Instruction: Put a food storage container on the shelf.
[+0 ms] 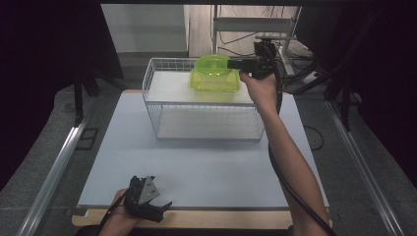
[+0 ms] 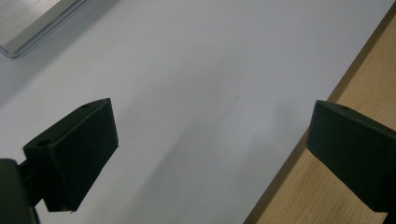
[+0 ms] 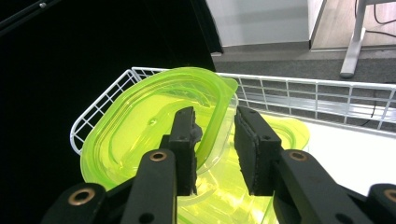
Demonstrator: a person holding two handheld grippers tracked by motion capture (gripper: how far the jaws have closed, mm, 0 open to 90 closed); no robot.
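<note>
A translucent green lid [image 1: 211, 65] [image 3: 154, 126] rests tilted on a matching green container [image 1: 215, 81] [image 3: 285, 133]. The container stands on the upper shelf of a white wire basket [image 1: 206, 123] [image 3: 299, 91] at the back of the table. My right gripper [image 1: 232, 64] [image 3: 215, 116] reaches in from the right. The lid's raised rim stands between its jaws with a gap on one side, so the pads do not press on it. My left gripper [image 1: 160, 207] [image 2: 210, 121] lies low at the table's front edge, open, with nothing between its jaws.
A white mat [image 1: 196, 167] covers the table, and a wooden strip [image 1: 221, 219] [image 2: 364, 84] runs along its front. The basket's lower shelf holds nothing. Dark curtains hang on both sides, and a metal stand with cables [image 1: 290, 54] sits behind the table.
</note>
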